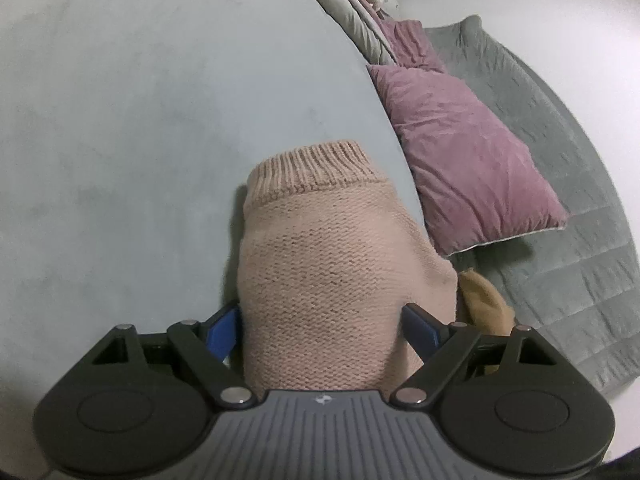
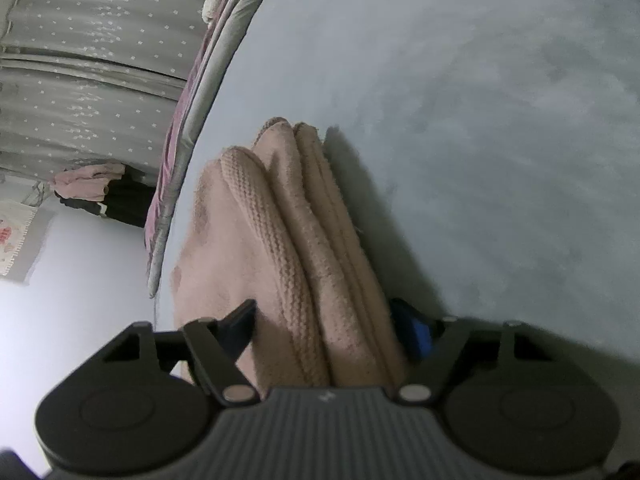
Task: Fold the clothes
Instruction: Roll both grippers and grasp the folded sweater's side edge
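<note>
Our left hand-held gripper [image 1: 320,320] clamps the pale pink knitted sweater [image 1: 320,248] over the grey bed [image 1: 140,120]. Our right hand-held gripper [image 2: 326,328] grips its bunched folds [image 2: 288,232].

Pale blue-grey bed surface [image 1: 140,120] fills most of both views; two mauve velvet pillows [image 1: 464,168] lie beside its edge on a grey-green quilted blanket [image 1: 560,272]; grey star-print curtain [image 2: 92,60] behind; pink and dark clothes heap [image 2: 96,188] at curtain's foot.
</note>
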Motion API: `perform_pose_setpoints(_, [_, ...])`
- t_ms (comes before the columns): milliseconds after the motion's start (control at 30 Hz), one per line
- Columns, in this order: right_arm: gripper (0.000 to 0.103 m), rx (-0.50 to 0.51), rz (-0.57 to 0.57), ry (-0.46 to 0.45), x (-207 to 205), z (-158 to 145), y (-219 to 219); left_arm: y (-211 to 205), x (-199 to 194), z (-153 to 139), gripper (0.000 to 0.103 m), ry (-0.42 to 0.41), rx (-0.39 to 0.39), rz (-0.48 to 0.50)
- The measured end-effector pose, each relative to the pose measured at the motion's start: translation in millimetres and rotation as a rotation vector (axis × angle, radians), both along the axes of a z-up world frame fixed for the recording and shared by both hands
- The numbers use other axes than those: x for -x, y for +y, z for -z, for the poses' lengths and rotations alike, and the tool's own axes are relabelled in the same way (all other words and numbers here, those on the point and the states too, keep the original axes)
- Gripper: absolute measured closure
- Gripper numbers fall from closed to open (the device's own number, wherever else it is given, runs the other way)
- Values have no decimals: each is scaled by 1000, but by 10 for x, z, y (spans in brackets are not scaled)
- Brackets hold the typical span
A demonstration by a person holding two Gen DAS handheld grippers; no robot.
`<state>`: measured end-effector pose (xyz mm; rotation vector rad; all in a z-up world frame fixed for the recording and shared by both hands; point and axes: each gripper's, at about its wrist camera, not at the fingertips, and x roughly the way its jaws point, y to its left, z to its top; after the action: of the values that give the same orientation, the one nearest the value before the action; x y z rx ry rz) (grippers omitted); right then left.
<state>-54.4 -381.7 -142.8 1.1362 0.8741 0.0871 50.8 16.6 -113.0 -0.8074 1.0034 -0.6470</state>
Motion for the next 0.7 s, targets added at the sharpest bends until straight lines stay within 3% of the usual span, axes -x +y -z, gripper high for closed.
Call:
perform_pose_setpoints(300, [50,-37,3,-61,-46,53,6,31,84,27,30,-15,32,-40])
perform_pose_setpoints(467, [53,-60,6,-76,-46,-12,-1,59,171,-35,37,-10,48,-77])
perform_pose_setpoints(700, [53,-61,0,-95,70,-177,-22,18,258,-215,39,-11,39,-91])
